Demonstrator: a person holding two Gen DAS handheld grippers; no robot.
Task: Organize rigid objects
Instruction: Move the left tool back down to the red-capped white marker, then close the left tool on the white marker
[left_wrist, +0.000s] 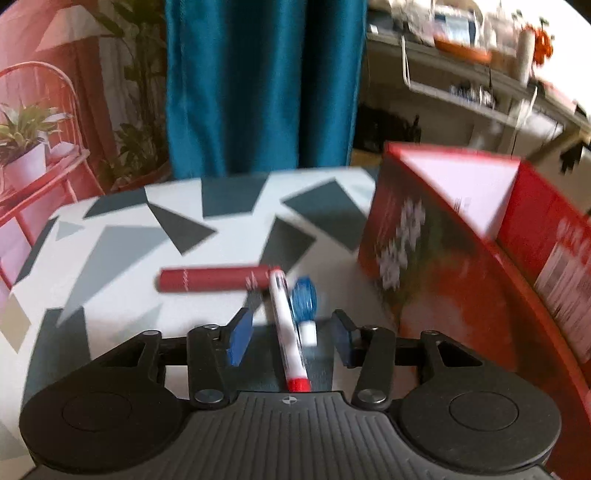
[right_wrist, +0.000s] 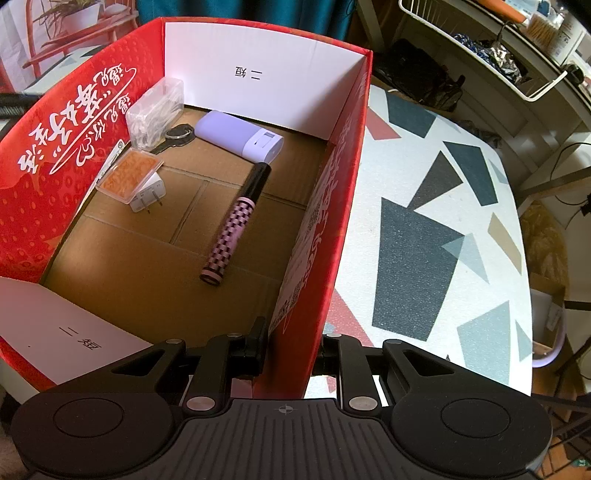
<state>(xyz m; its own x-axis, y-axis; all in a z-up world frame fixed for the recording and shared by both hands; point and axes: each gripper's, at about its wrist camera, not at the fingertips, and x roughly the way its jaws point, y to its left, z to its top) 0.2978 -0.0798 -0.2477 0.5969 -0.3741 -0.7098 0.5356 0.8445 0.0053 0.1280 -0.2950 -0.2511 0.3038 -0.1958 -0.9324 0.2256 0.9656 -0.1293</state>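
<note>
A tall red cardboard box (right_wrist: 334, 206) with white inner flaps stands on a tabletop (right_wrist: 424, 229) patterned with grey, dark and red angular shapes. The right hand-held gripper (right_wrist: 291, 350) is pinching the box's near right wall at its rim, one finger inside the box and one outside. On the box's brown floor lie a pink-and-black patterned cylinder (right_wrist: 236, 225) near the middle, a lavender rectangular case (right_wrist: 238, 134) beyond it toward the far wall, and, along the left wall, a clear plastic box of white items (right_wrist: 155, 109), a black ring-shaped item (right_wrist: 179, 133), a clear case with orange contents (right_wrist: 130, 179) and a white plug adapter (right_wrist: 149, 194) under it. In the blurred left wrist view, the left hand-held gripper (left_wrist: 291, 332) is spread apart with blue pads (left_wrist: 240, 338), left of the box. Between its fingers, untouched, lies a white pen with a red end (left_wrist: 288, 332); a blue-capped item (left_wrist: 304, 306) lies just beside the pen, and a dark red tube (left_wrist: 214, 278) lies crosswise beyond
</note>
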